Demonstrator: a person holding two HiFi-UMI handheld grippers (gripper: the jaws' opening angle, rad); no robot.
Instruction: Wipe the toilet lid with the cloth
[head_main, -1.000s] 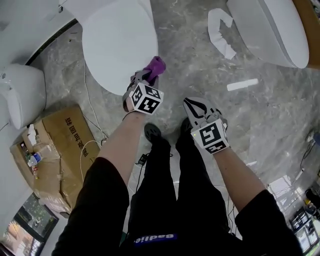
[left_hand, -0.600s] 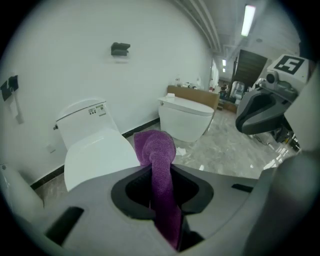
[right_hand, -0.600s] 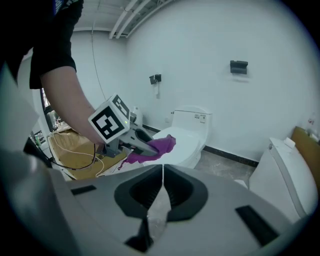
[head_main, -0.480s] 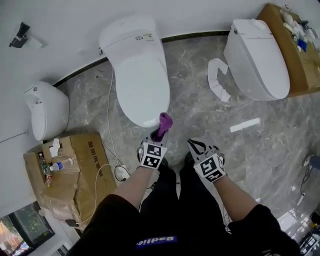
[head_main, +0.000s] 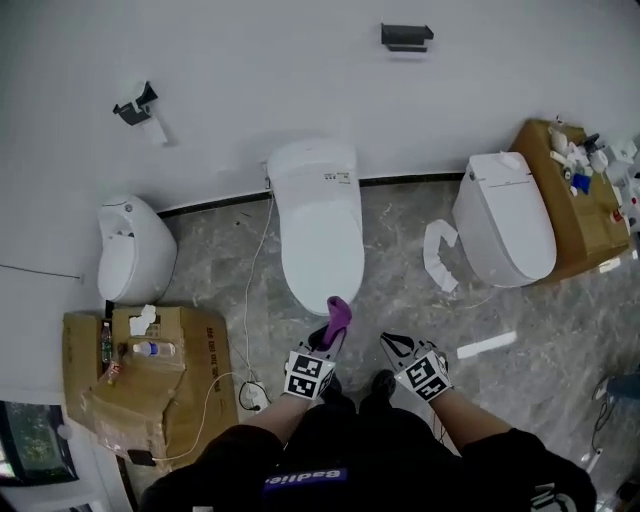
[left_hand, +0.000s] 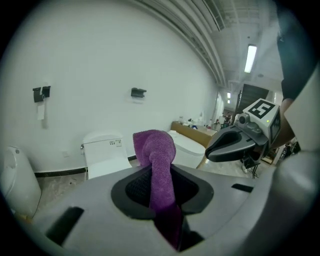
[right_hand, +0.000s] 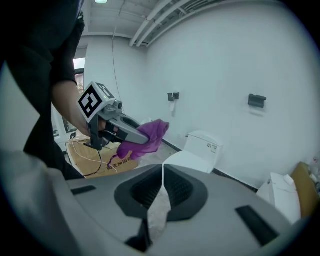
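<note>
Left tongs (left_hand: 162, 192) are clamped on a purple cloth (left_hand: 156, 150). Its looped terry weave is pinched between the dark ribbed pads, and the free end bunches into a rounded knob above the tips. A loose corner hangs down on the near side. Right tongs (right_hand: 162, 181) are pressed together along a thin seam with nothing between them, their grey plastic shell curving smoothly around the black pads.

In the head view both tongs sit low, just in front of the person's dark trousers. The cloth is held in the air beside the front edge of the toilet lid (head_main: 322, 250), and the gripper views show it clear of the lid. That lid is a glossy white oval, shut flat on the middle toilet (head_main: 312, 165), which has a boxy tank section against the white wall (head_main: 250, 80).

A second white toilet (head_main: 505, 235) stands to the right, next to a cardboard box (head_main: 572, 205) loaded with small bottles. A rounded white ceramic fixture (head_main: 130, 262) stands to the left. Near it is a crumpled, taped cardboard carton (head_main: 150, 395) bearing a clear plastic bottle (head_main: 150, 349).

The floor (head_main: 400, 270) is polished grey veined stone. A thin white cable (head_main: 250, 290) trails across it beside the middle toilet.
</note>
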